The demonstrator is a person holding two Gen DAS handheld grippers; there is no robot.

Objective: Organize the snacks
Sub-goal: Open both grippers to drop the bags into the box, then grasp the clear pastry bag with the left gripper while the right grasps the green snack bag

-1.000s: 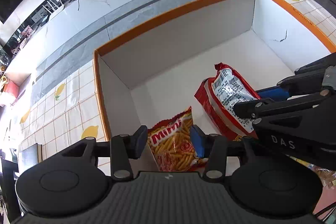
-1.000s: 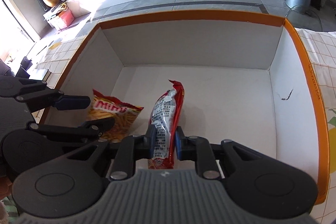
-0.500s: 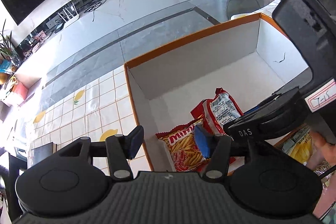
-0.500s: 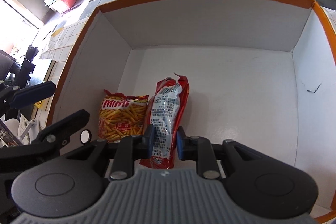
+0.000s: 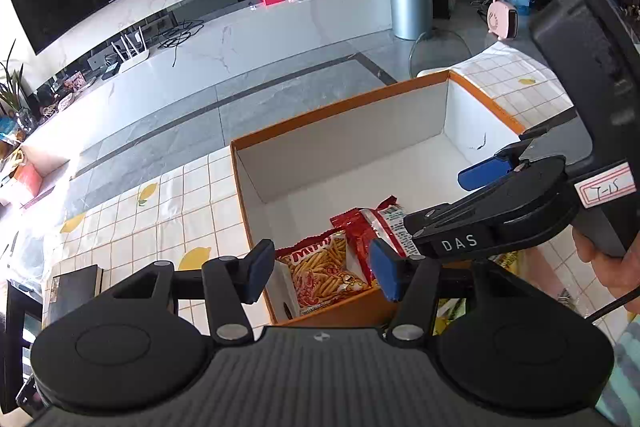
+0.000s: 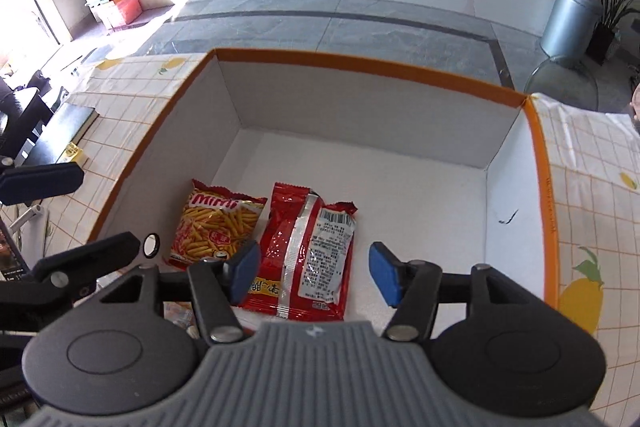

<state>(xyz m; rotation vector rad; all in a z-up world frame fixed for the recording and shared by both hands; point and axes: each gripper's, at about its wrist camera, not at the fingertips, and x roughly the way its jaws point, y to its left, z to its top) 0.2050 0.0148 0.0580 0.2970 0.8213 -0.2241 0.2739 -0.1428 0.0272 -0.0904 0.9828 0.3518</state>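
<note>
Two snack bags (image 6: pixel 308 251) flat in box (image 6: pixel 360 131), dark book (image 6: pixel 60 135) outside left wall

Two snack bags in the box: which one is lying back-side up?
The red bag, right of the orange Mimi bag. Its silver seam, barcode and printed label face up; the Mimi bag shows its front picture of fries.

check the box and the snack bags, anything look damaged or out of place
Only one small thing: a dark scuff or crack on the box's right inner wall. The yellow snack bag and red snack bag lie flat side by side on the floor of the box, unopened as far as visible.
</note>
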